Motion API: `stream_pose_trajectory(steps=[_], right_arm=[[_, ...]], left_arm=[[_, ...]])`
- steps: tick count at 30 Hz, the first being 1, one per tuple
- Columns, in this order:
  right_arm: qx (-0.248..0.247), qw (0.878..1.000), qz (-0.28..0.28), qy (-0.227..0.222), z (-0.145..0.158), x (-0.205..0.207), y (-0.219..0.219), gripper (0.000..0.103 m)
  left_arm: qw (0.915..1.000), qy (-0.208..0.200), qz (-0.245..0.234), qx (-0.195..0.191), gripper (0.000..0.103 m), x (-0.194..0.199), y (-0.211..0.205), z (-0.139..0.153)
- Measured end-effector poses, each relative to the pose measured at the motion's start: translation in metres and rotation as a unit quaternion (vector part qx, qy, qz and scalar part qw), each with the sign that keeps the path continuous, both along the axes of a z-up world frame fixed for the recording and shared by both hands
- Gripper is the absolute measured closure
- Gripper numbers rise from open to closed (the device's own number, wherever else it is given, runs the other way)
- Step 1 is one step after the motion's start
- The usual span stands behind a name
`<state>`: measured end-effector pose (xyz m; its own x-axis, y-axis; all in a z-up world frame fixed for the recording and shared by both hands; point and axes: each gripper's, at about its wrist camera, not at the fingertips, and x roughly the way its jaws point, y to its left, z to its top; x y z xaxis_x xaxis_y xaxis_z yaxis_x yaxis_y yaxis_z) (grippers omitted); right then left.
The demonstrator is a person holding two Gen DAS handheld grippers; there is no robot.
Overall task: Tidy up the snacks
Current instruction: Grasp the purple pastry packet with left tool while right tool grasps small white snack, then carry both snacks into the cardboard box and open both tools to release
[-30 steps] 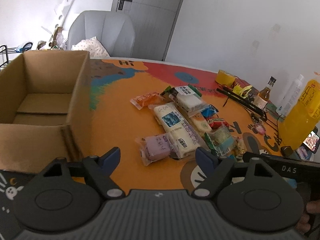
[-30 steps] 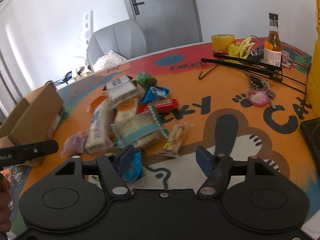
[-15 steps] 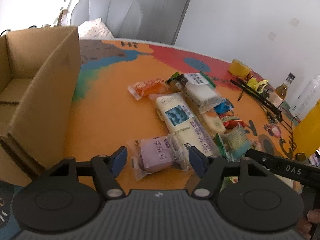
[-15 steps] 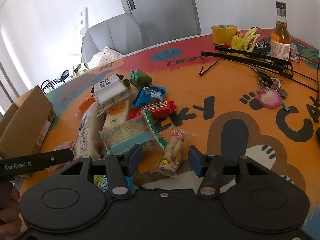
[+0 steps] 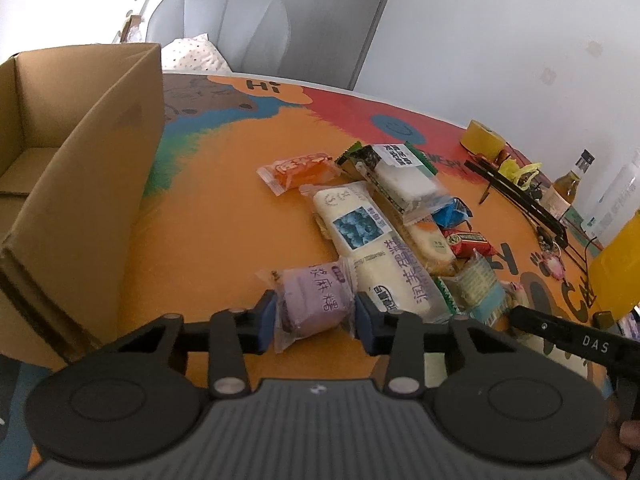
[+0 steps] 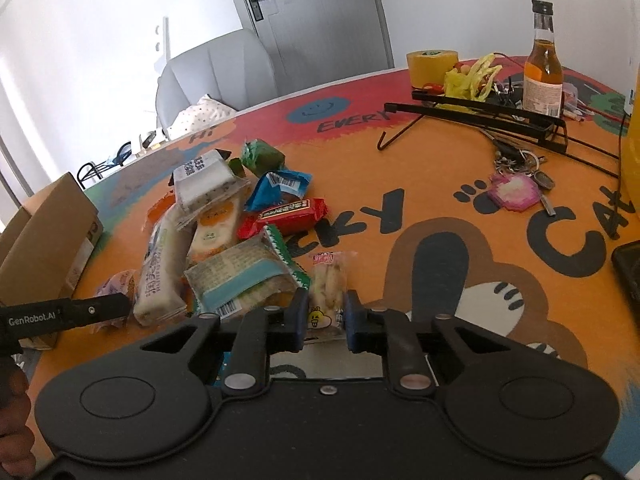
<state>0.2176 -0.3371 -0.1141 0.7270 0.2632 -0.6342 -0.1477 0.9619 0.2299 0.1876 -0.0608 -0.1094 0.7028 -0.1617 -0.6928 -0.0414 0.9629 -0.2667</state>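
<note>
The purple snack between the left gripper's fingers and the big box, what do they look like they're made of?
Purple snack: seemingly thin, clear, glossy plastic film; it crinkles, glints, and shows the cake inside. Box: matte brown corrugated cardboard, judging by its layered edge.

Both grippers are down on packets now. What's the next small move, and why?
Probably lift the left gripper straight up, then carry its purple snack left to the cardboard box. Its fingers look closed on the packet's sides, which still lies on the table. The right gripper looks closed on the small clear packet, so it could follow.
</note>
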Motion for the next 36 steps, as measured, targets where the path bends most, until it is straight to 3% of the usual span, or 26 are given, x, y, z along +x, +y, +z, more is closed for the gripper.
stream_pose_trajectory(steps=[12,36], right_arm=[[0.023,0.998,0.022,-0.047,0.030,-0.009,0.006,0.086],[0.050,0.989,0.098,-0.098,0.076,0.002,0.080,0.086]], left_arm=[[0.9993,-0.037,-0.001,-0.003,0.065,-0.011,0.001,0.032],[0.9938,-0.101,0.046,0.006,0.065,-0.031,0.053,0.093]])
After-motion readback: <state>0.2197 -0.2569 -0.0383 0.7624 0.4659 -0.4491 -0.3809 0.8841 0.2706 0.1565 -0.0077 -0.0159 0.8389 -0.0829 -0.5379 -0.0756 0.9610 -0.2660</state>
